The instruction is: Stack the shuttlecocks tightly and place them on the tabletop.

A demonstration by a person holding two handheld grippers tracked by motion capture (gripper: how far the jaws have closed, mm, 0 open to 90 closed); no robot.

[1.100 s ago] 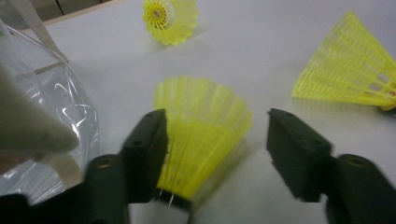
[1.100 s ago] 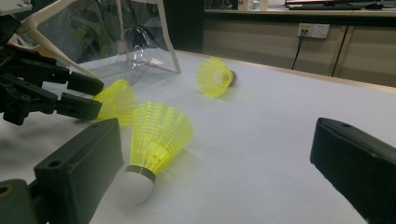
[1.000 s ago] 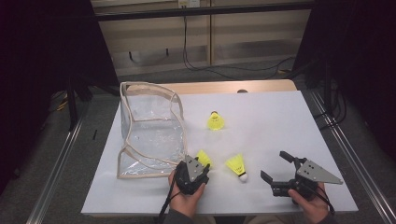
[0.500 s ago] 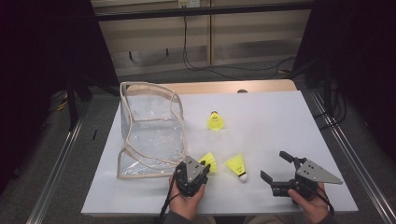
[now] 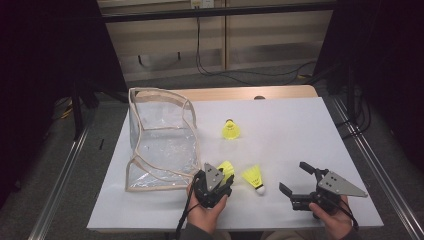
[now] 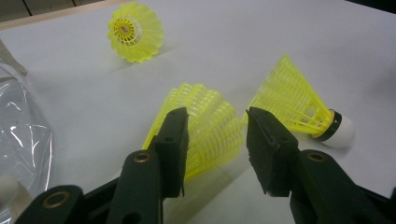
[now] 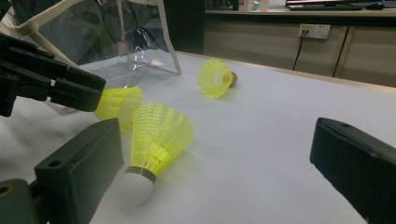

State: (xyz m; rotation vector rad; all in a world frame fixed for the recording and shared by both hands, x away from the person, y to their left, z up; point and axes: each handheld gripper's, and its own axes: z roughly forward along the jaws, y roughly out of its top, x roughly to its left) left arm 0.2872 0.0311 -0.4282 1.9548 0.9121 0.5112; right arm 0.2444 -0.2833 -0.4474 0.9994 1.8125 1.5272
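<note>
**Left claw straddles the nearest shuttlecock**

While the left claw [image 6: 215, 140] stands apart, having just been opening around the nearest shuttlecock [image 6: 205, 128] on the tabletop [image 5: 300, 130], it should centre and squeeze gently — the skirt looks crushable. The right claw [image 5: 301, 181] waits open. The left gripper view shows the pad gaps; the high view shows the clear pouch [image 5: 160, 135] just beside.

Bright lit table [image 5: 300, 130], dark surroundings — soft shadows, close-ups slightly blurred
</note>
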